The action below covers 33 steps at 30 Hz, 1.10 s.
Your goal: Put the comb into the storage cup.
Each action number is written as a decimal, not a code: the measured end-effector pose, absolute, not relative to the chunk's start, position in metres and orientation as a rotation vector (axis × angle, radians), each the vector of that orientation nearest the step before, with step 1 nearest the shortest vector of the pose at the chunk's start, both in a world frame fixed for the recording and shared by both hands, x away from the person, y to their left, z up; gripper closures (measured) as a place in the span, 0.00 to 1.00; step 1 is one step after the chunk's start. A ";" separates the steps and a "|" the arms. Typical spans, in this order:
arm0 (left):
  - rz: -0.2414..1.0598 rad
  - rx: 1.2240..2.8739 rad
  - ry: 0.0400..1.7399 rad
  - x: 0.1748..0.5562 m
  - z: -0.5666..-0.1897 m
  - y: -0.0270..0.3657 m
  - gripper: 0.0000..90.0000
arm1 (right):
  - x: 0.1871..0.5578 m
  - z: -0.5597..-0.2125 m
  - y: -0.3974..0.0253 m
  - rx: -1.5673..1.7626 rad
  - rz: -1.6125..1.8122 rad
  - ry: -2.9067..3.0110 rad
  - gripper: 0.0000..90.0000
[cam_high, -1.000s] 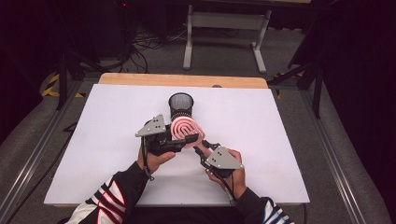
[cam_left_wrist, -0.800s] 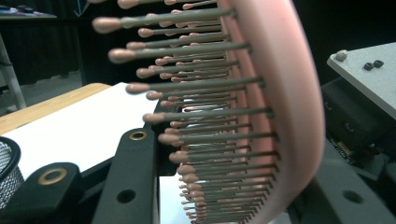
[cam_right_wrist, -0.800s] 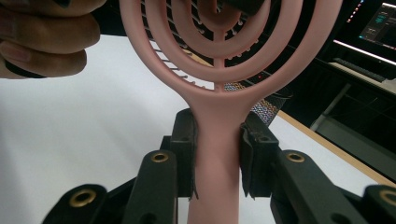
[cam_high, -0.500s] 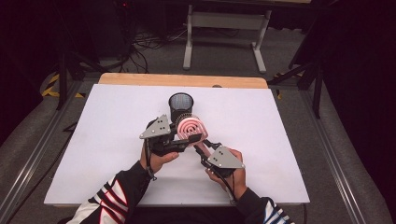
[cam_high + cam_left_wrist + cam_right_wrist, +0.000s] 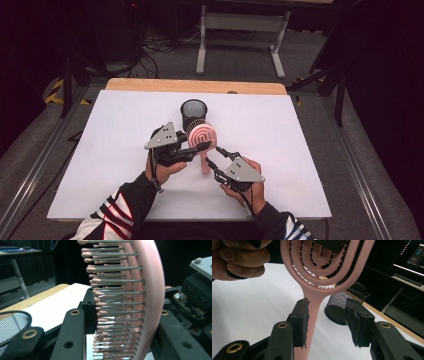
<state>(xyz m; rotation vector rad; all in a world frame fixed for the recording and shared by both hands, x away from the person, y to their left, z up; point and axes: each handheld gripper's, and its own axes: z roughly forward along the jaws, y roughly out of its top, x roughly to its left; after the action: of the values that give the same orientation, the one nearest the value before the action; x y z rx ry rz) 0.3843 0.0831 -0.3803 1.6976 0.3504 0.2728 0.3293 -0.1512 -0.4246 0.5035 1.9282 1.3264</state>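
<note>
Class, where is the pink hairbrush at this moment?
In the high view the pink hairbrush is near the table's middle, just in front of the black mesh cup, its head clamped in the left gripper, handle pointing toward the open right gripper.

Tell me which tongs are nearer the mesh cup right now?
Left. The left tongs clamp the pink brush head right beside the mesh cup; the right tongs sit open around the handle, farther back.

White tabletop (image 5: 115,145) with a bare wooden strip (image 5: 195,86) along its far edge, at 12 o'clock. Beyond it, on grey floor (image 5: 250,55), a pale metal stand (image 5: 242,22) at 12 o'clock and tangled cables (image 5: 160,42) at 11 o'clock. Yellow-black hazard tape (image 5: 55,95) at 10 o'clock.
</note>
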 end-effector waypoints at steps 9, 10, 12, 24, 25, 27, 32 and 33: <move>0.298 1.707 0.358 0.384 -0.378 0.091 0.70 | 0.328 -0.420 -0.161 0.521 1.337 1.913 0.51; 0.301 1.705 0.361 0.384 -0.378 0.092 0.70 | 0.328 -0.419 -0.163 0.524 1.337 1.908 0.50; 0.303 1.698 0.365 0.385 -0.378 0.093 0.70 | 0.328 -0.418 -0.168 0.539 1.339 1.895 0.47; 0.330 1.699 0.385 0.387 -0.377 0.101 0.70 | 0.331 -0.412 -0.192 0.599 1.344 1.831 0.34; 0.332 1.698 0.387 0.387 -0.377 0.102 0.70 | 0.332 -0.412 -0.196 0.609 1.346 1.823 0.32; 0.340 1.694 0.390 0.388 -0.377 0.104 0.70 | 0.332 -0.411 -0.197 0.611 1.349 1.821 0.31; 0.349 1.694 0.397 0.389 -0.376 0.108 0.70 | 0.333 -0.411 -0.205 0.623 1.350 1.805 0.26; 0.351 1.692 0.399 0.389 -0.376 0.108 0.70 | 0.333 -0.412 -0.206 0.623 1.351 1.804 0.25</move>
<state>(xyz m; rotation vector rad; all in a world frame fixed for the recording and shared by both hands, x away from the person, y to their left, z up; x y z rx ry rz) 0.3886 0.1084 -0.3761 1.6924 0.3987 0.3512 0.3328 -0.2056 -0.4117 0.6226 1.8039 1.3505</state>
